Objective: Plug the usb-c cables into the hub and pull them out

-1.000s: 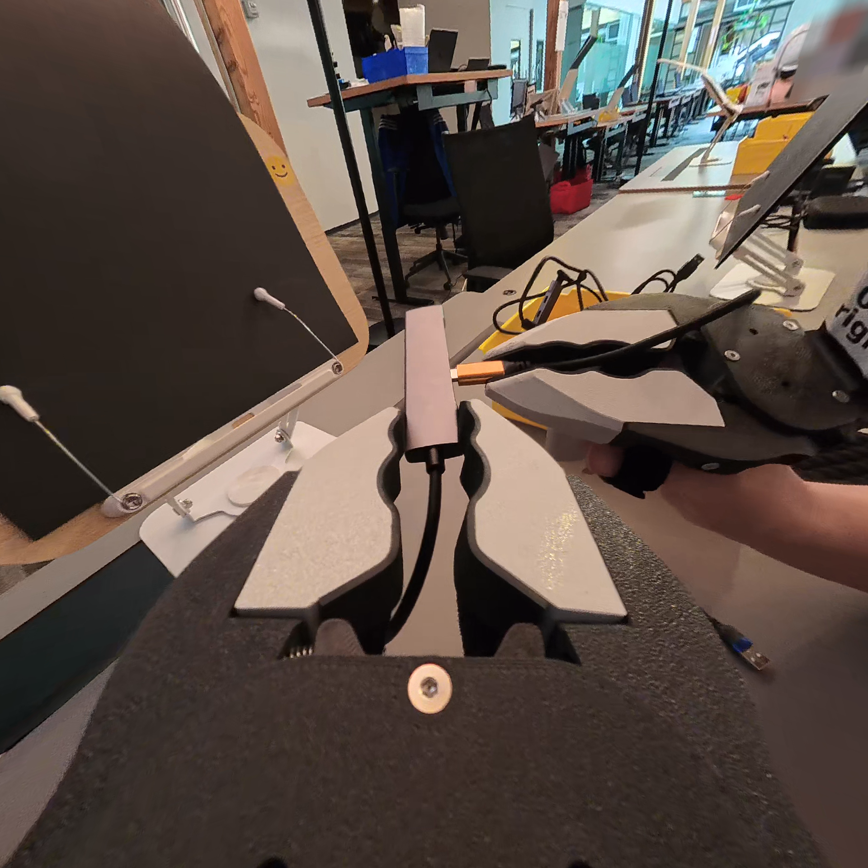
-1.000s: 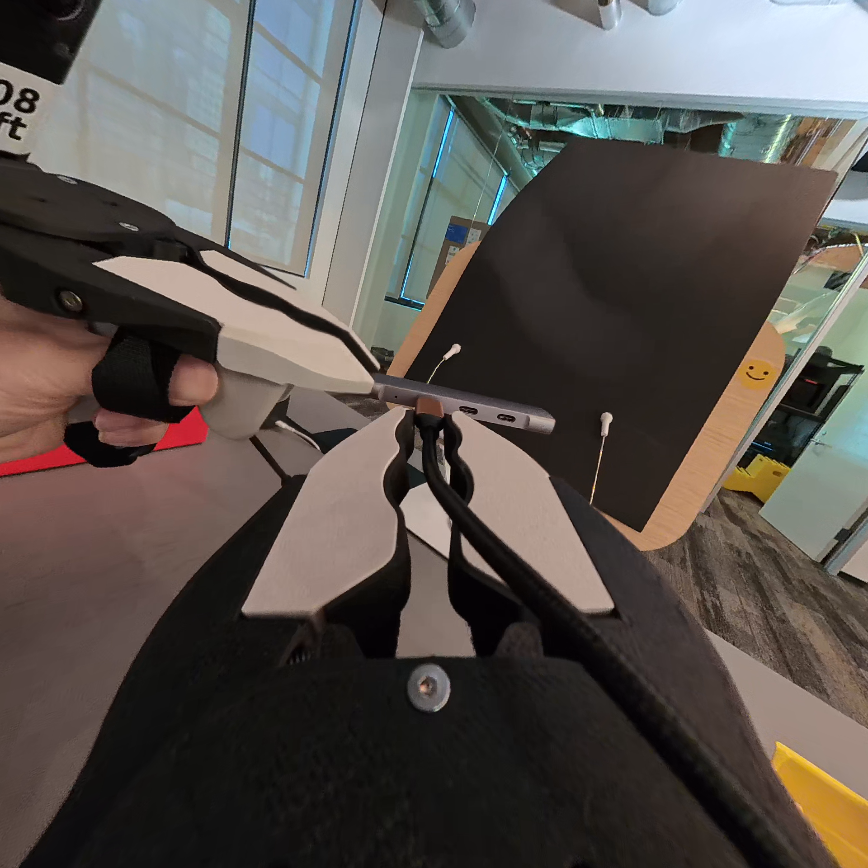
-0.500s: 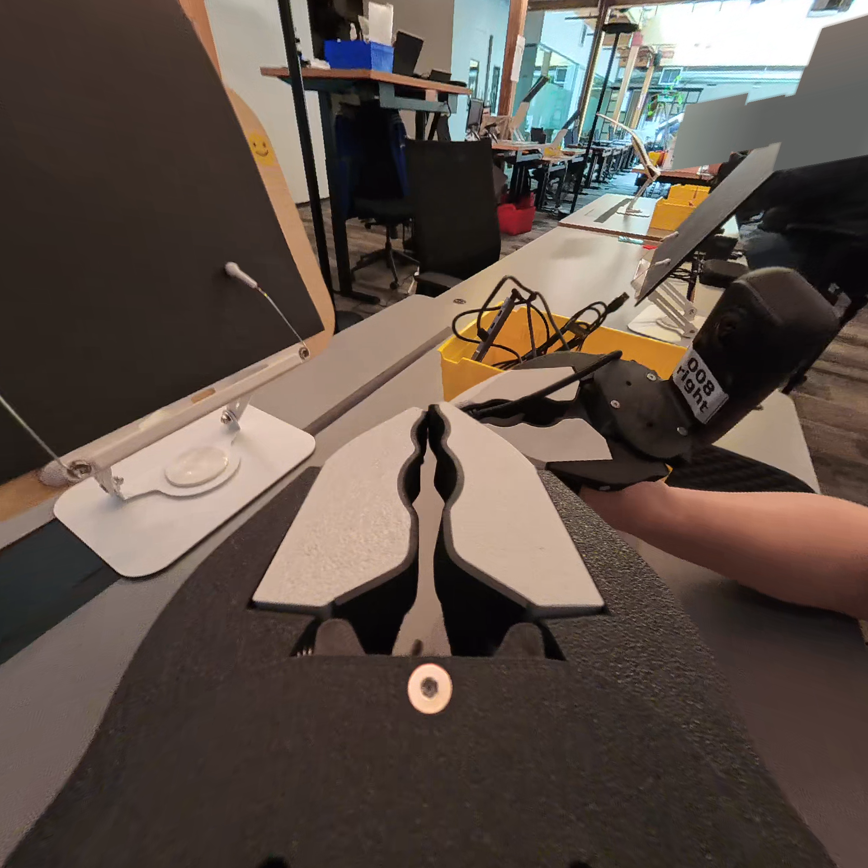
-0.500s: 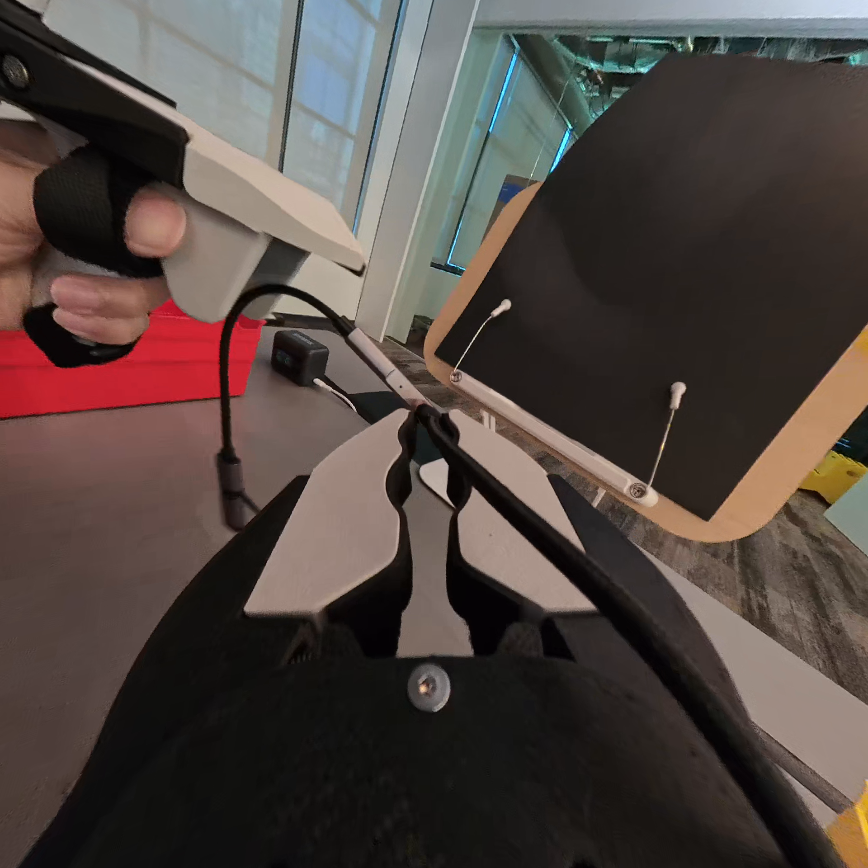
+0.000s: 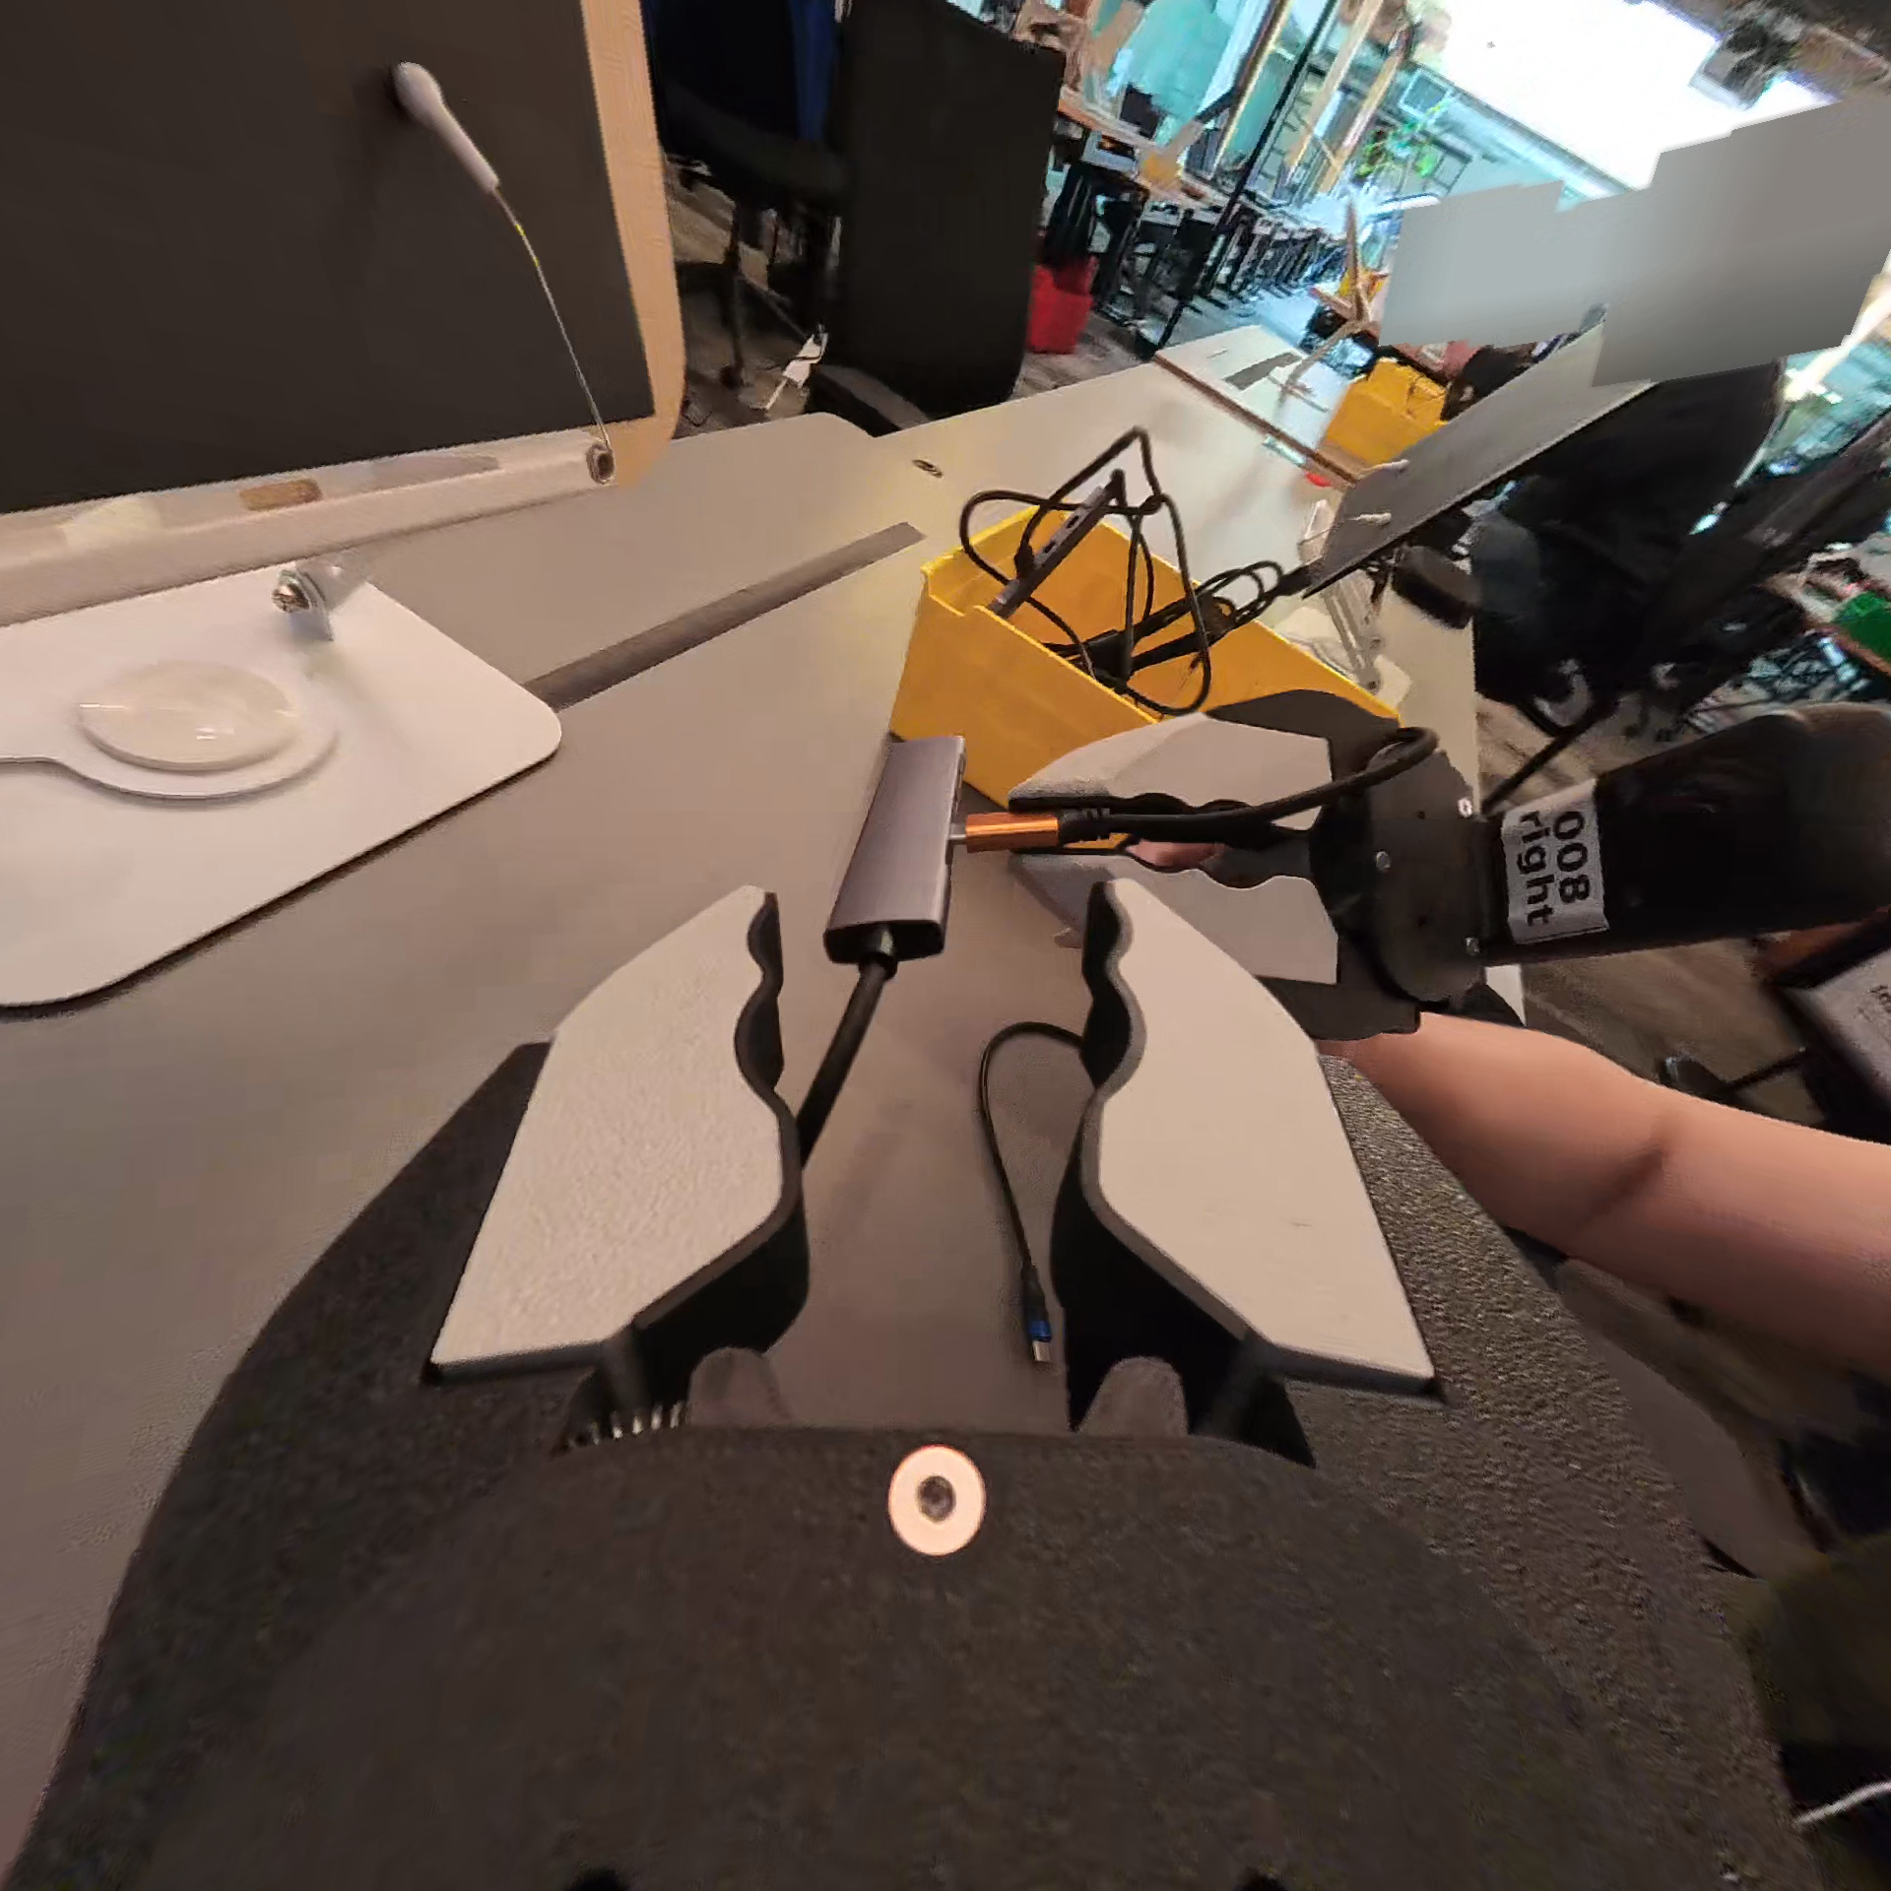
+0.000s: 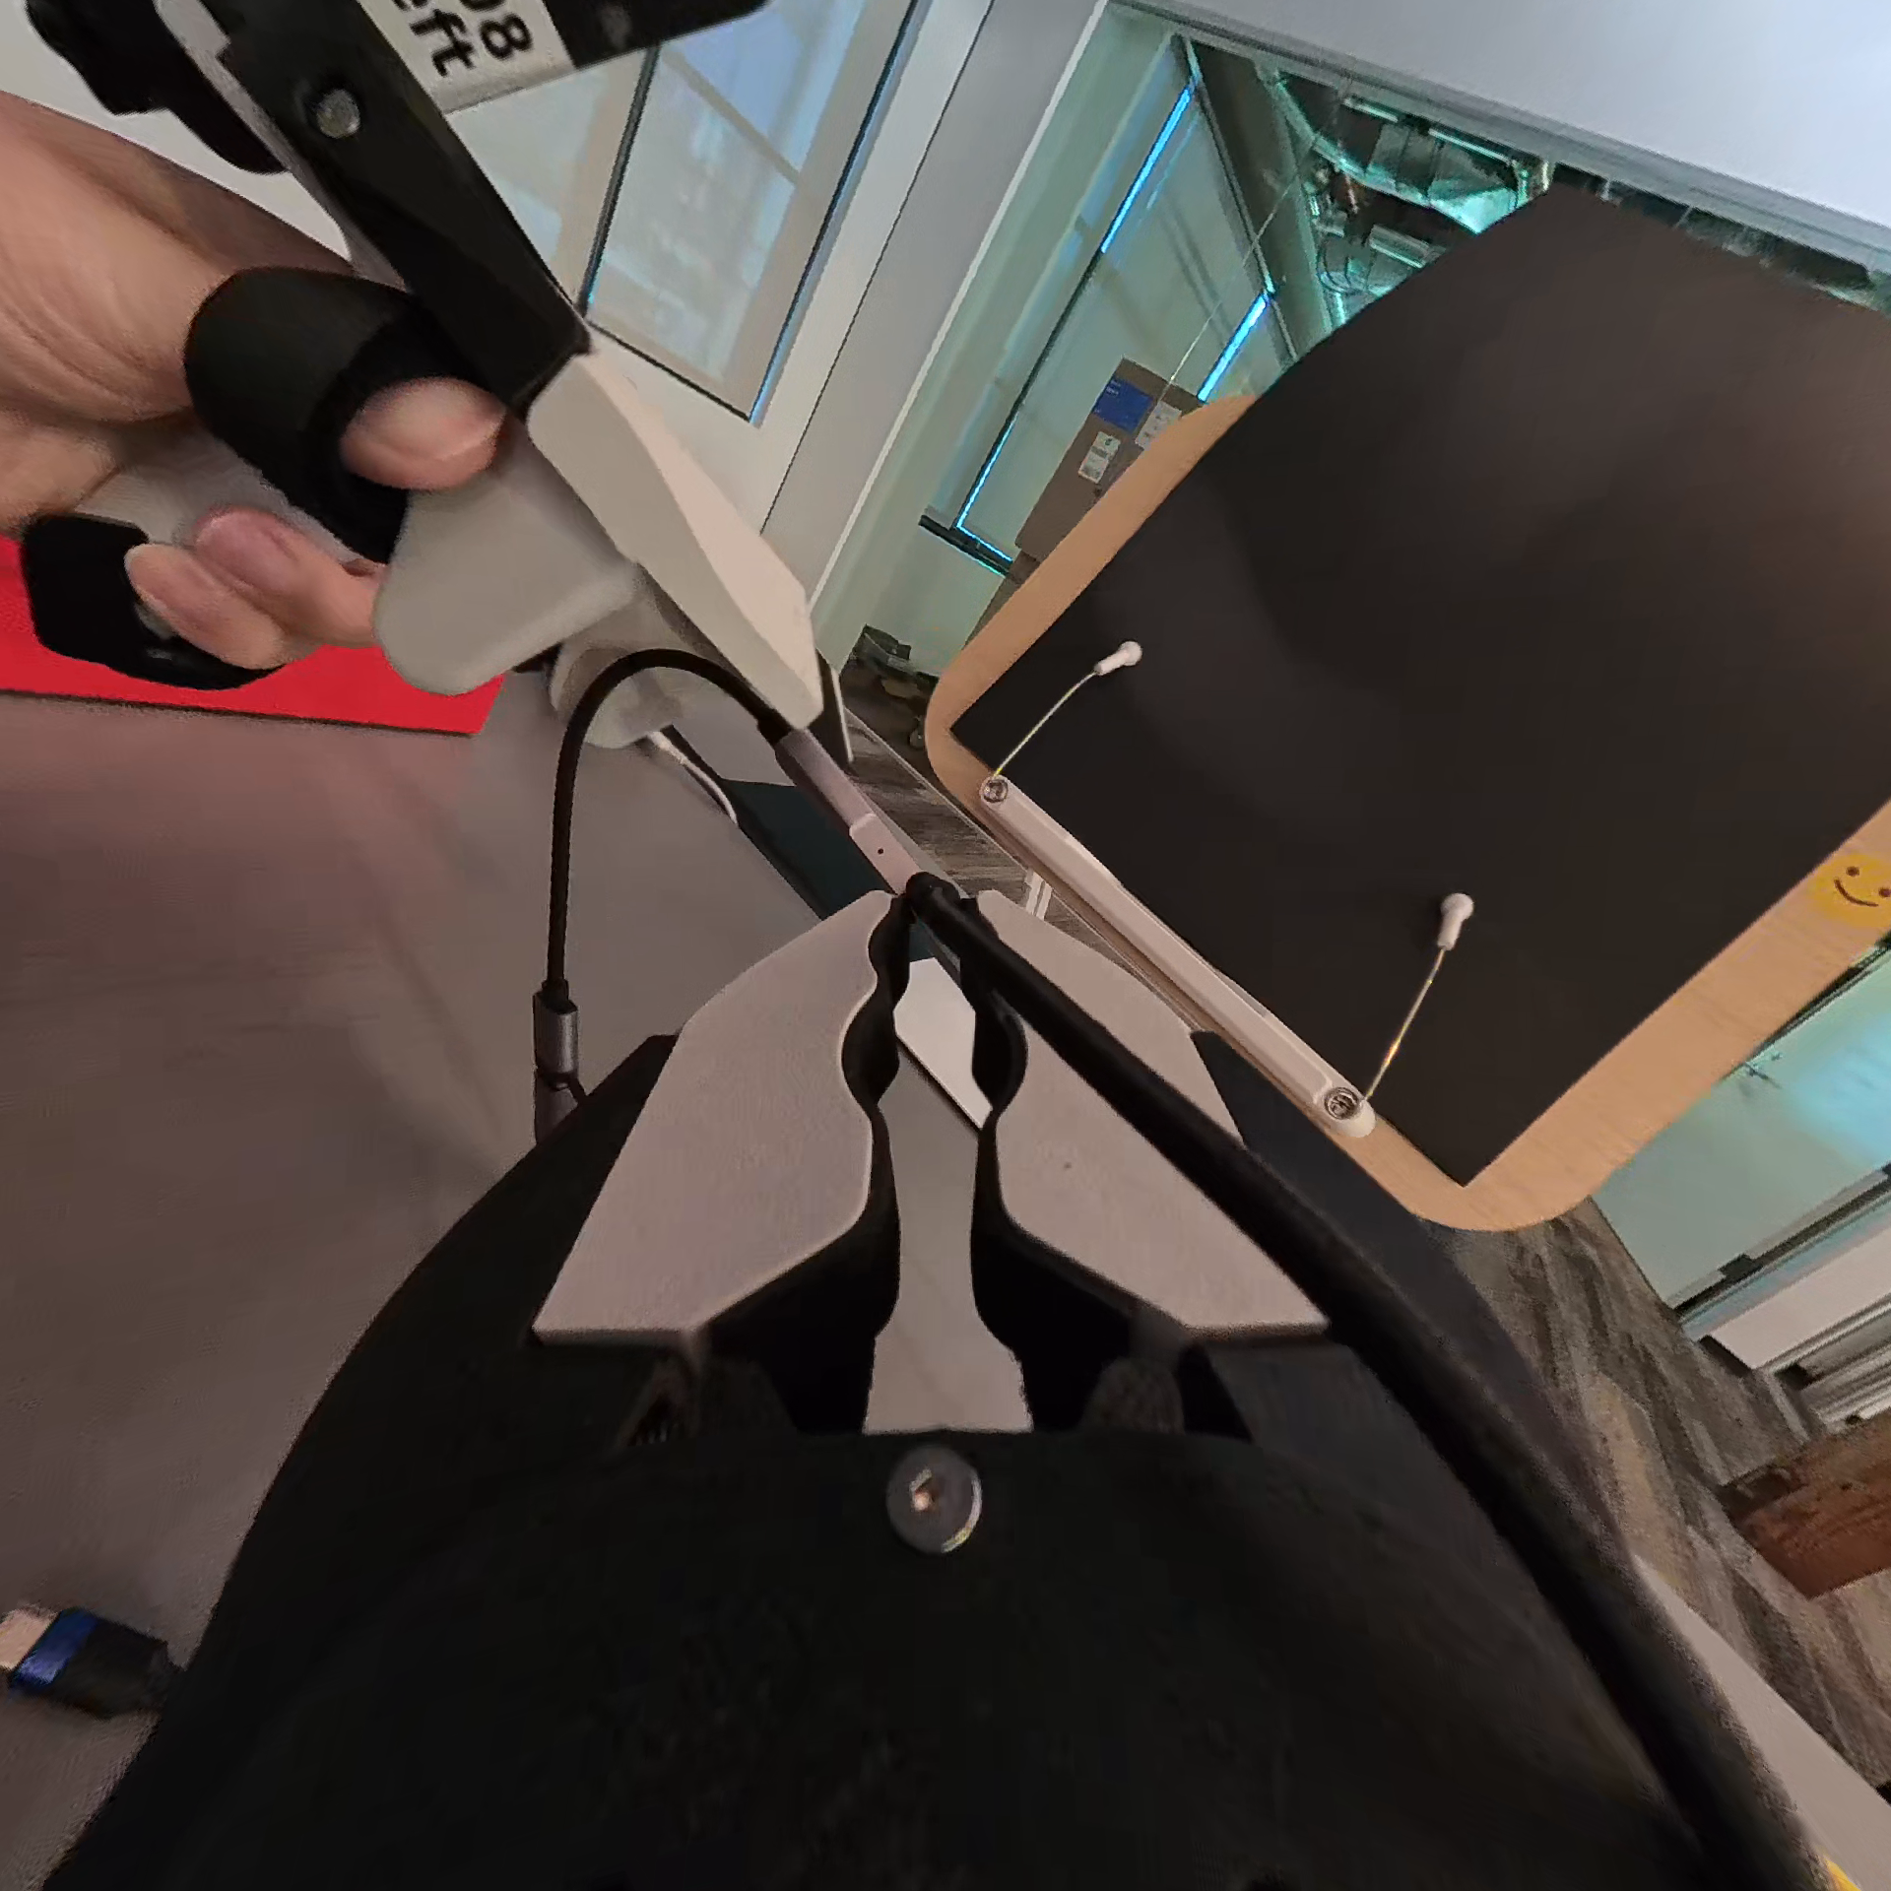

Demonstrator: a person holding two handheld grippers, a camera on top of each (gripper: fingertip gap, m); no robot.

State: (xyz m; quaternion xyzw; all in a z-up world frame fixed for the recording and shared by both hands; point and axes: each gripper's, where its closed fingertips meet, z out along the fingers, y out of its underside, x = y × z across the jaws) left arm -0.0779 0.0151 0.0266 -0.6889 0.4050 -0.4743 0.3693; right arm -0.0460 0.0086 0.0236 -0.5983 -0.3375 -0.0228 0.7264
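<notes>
Your left tool: grey wavy-edged fingers, black textured body, one silver screw. Your right tool: same build, white label on black handle. Black straps loop your fingers; forearm bare.

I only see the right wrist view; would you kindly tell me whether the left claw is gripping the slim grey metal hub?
Observer: No, the left claw stands open; the slim grey metal hub sits just beyond its fingertips, ungripped.
Operator: Is the plug in?
Observer: The orange-collared usb-c plug meets the hub's side port, a sliver of metal showing.
Operator: Anything else nearby?
Observer: A thin black cable with a blue-tipped plug lies on the grey table between the left claw's fingers.
</notes>
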